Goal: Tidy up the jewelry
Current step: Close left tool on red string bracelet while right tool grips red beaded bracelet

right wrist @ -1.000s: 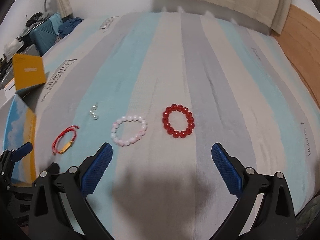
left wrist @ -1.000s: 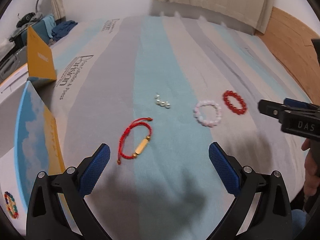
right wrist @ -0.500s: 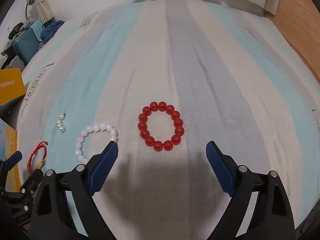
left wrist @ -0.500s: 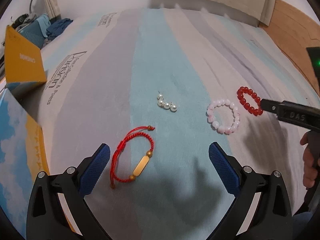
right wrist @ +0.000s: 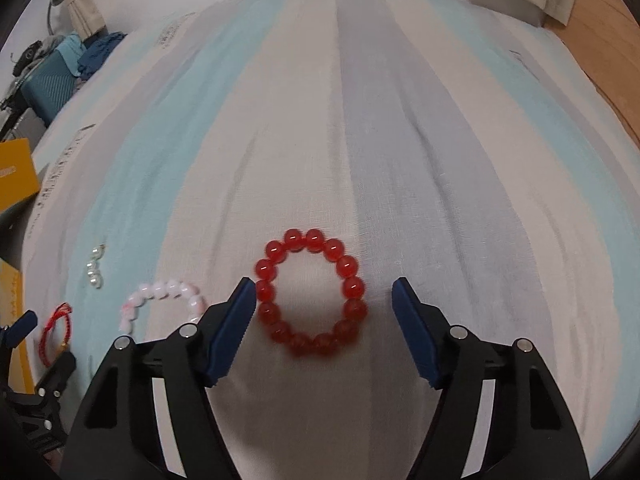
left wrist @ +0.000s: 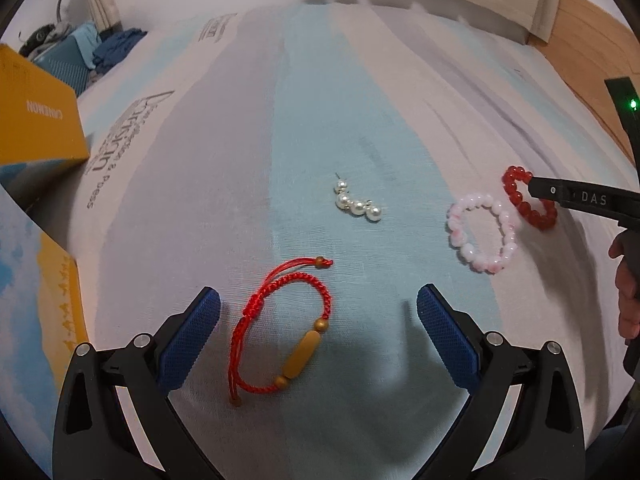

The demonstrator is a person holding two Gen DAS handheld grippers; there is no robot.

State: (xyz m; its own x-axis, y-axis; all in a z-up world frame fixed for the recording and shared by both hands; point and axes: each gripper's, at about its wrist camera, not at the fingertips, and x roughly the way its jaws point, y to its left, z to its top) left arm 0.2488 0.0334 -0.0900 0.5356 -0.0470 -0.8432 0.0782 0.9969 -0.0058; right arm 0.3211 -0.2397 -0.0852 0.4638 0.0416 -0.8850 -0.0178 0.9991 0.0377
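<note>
The jewelry lies spread on a bed (right wrist: 400,152) covered in a sheet of blue, grey and cream stripes. The right gripper (right wrist: 324,312) has its fingers apart, one on either side of the red bead bracelet (right wrist: 310,298), which lies flat on the sheet between the blue pads; the left pad is just beside the beads, and whether it touches them is not clear. The left gripper (left wrist: 318,324) also has its fingers wide apart, with the red cord bracelet (left wrist: 280,328) and its gold tube bead lying on the sheet between them, untouched. Beyond that, a short cluster of white pearls (left wrist: 357,204) rests on the light blue stripe. The pink bead bracelet (left wrist: 482,232) lies to the right of the pearls, just beside the red bead bracelet. A yellow box (left wrist: 36,120) stands at the left edge of the bed.
</note>
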